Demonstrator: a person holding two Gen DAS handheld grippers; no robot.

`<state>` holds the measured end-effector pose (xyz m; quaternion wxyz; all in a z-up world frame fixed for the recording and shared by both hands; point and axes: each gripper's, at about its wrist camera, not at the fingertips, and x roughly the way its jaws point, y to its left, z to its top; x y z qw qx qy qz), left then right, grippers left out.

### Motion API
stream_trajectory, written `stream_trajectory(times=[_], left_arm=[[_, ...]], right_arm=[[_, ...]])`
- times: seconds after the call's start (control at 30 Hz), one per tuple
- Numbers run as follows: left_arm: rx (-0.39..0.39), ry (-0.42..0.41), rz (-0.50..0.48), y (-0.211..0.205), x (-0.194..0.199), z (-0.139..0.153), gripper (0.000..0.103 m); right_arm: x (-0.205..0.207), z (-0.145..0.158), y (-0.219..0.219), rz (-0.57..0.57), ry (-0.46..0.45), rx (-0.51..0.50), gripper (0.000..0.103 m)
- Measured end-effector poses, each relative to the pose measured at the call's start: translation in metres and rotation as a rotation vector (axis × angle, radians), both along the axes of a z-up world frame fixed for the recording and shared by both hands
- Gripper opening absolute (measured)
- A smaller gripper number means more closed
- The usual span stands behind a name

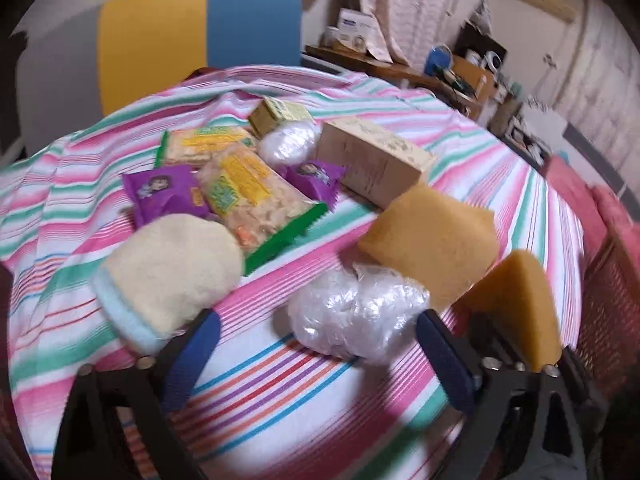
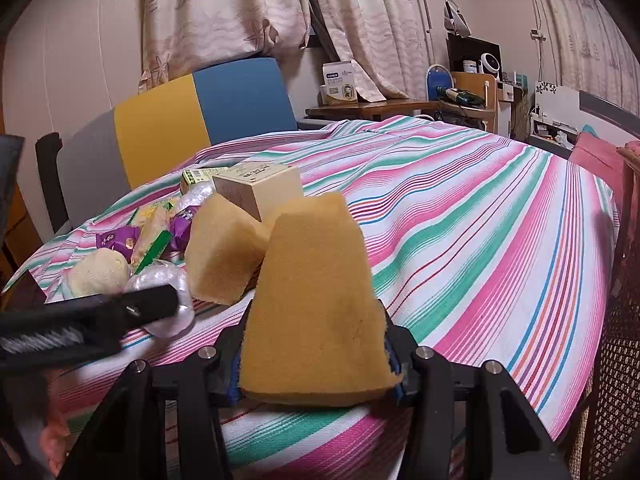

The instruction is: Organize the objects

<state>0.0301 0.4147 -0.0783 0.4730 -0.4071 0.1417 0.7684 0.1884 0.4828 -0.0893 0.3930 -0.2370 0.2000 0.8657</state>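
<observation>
Left gripper, jaws spread wide, hovers over a clear plastic-wrapped bundle lying on the striped tablecloth; the bundle sits between the blue-padded fingers, with no pad seen pressing on it. A cream plush mitt with a pale blue cuff lies just beside the left finger. Right gripper pinches a yellow sponge held upright between its jaws. A second yellow sponge rests on the cloth just behind it, beside a beige carton. Farther back lie two purple snack packets, two green-edged cracker packs, a small green-and-yellow box and another clear-wrapped bundle, clustered together. A yellow-and-blue chair back stands beyond the table.
</observation>
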Motion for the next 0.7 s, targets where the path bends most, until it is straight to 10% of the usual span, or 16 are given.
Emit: stream_trajectory(times=[0.2,0.7], left_arm=[[-0.015,0.038,-0.003,0.006,-0.004,-0.001,0.059],[0.023,0.100,-0.011,-0.038,0.007,-0.004,0.042]], right_arm=[[0.001,0.000,0.000,-0.001,0.002,0.002,0.053],[0.000,0.000,0.000,-0.002,-0.014,0.015,0.053]])
